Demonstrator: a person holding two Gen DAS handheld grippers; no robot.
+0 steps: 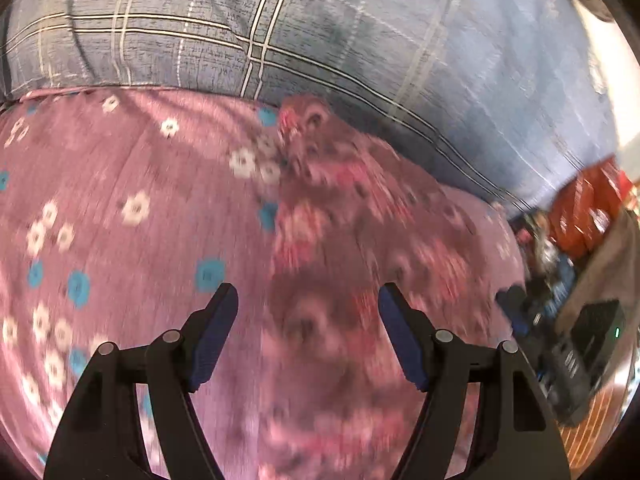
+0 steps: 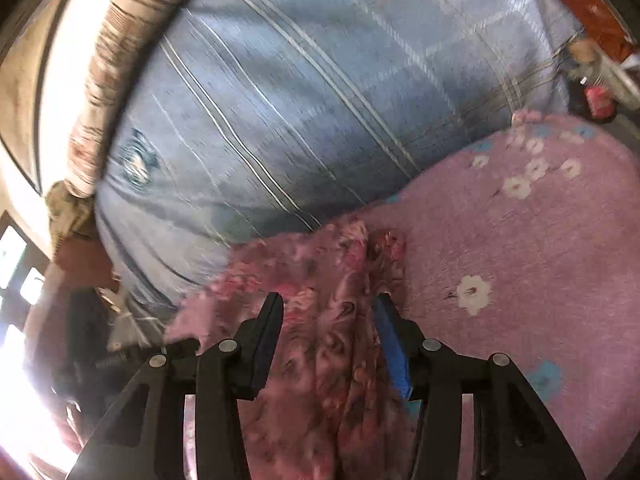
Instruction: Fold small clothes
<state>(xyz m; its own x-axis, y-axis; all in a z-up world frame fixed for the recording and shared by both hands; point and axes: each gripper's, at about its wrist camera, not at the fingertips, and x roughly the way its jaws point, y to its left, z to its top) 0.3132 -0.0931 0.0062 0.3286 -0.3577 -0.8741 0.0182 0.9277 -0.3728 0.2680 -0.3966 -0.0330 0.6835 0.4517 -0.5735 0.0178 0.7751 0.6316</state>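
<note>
A small brownish-pink floral garment [image 1: 340,200] lies crumpled on a pink flowered bedsheet [image 1: 120,180]. In the left wrist view it runs from the quilt's edge down under my left gripper [image 1: 308,294], which hovers over it open, with nothing between its blue pads. In the right wrist view the same garment [image 2: 320,256] stretches as a creased strip between the fingers of my right gripper [image 2: 329,300]. The jaws stand apart and the pads do not press the cloth. The garment's lower part is hidden below the gripper frame.
A blue-grey plaid quilt [image 1: 320,40] is bunched along the far side of the sheet [image 2: 520,240]. Dark boxes [image 1: 596,332] and orange-red packages [image 1: 588,208] stand beyond the bed's right edge. A striped curtain [image 2: 108,80] and a bright window are at the left.
</note>
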